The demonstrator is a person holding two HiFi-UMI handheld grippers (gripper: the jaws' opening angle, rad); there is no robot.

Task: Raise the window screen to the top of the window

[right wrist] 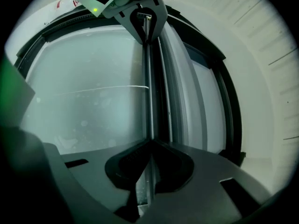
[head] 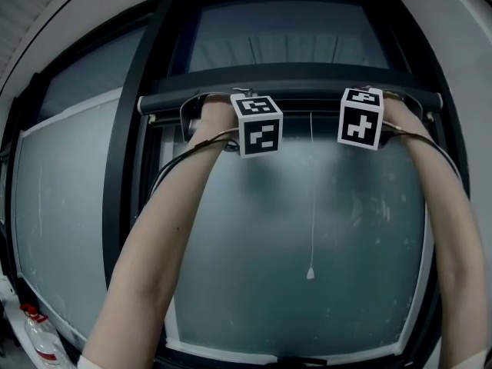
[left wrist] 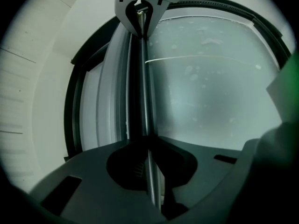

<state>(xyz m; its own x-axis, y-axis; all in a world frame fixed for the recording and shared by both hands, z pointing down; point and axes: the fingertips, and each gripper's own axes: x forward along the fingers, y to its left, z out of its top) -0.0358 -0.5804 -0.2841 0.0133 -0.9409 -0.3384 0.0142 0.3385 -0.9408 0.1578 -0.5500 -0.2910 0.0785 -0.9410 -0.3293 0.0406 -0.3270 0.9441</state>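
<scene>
The left gripper has its two dark jaws pinched together on the dark slim horizontal rail of the window screen, the thin edge of that rail running straight out from between the jaw tips; the right gripper is closed the same way on the same rail, further along it, and nothing else sits in either grip; each gripper view shows the other gripper clamped at the far end of the rail; from where I stand, the black-and-white marker cube of the left gripper and the one on the right gripper hang just under the rail, well apart, with thin cables curving off them; both of the person's bare forearms reach up to them, the left forearm slanting in from the lower left and the right forearm rising along the right edge; the rail itself sits level and high in the window, just beneath the broad dark cross member of the window frame; a thin white pull cord drops from the rail between the two cubes and ends in a small pale bead; behind it lies the cloudy grey-green window pane, speckled with marks; down in the lower left corner stands a clear plastic bottle with a red label.
</scene>
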